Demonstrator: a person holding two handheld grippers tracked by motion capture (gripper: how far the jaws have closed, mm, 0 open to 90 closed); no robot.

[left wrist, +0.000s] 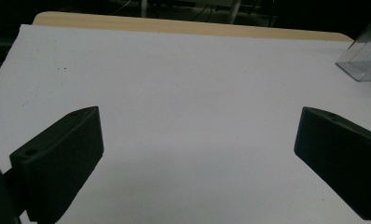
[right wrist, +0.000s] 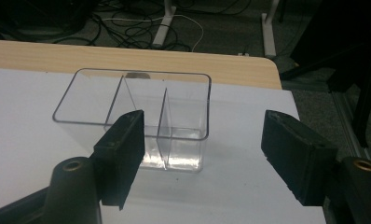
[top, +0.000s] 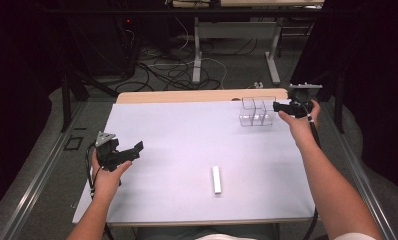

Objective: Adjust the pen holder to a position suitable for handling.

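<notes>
A clear plastic box (top: 257, 111) with inner dividers stands at the far right of the white table sheet (top: 187, 150). My right gripper (top: 279, 106) hovers just right of the box, open; in the right gripper view the box (right wrist: 141, 116) sits ahead, with the left jaw in front of its near wall. A small white bar (top: 216, 179) lies flat near the front middle. My left gripper (top: 134, 150) is open near the left edge, nothing between its jaws. The left gripper view catches the box's corner (left wrist: 365, 60) at far right.
The wooden table edge (top: 202, 95) runs along the back, beyond the sheet. Behind it are desk legs and tangled cables (top: 187, 70) on the floor. A metal rail (top: 37, 175) runs along the left side.
</notes>
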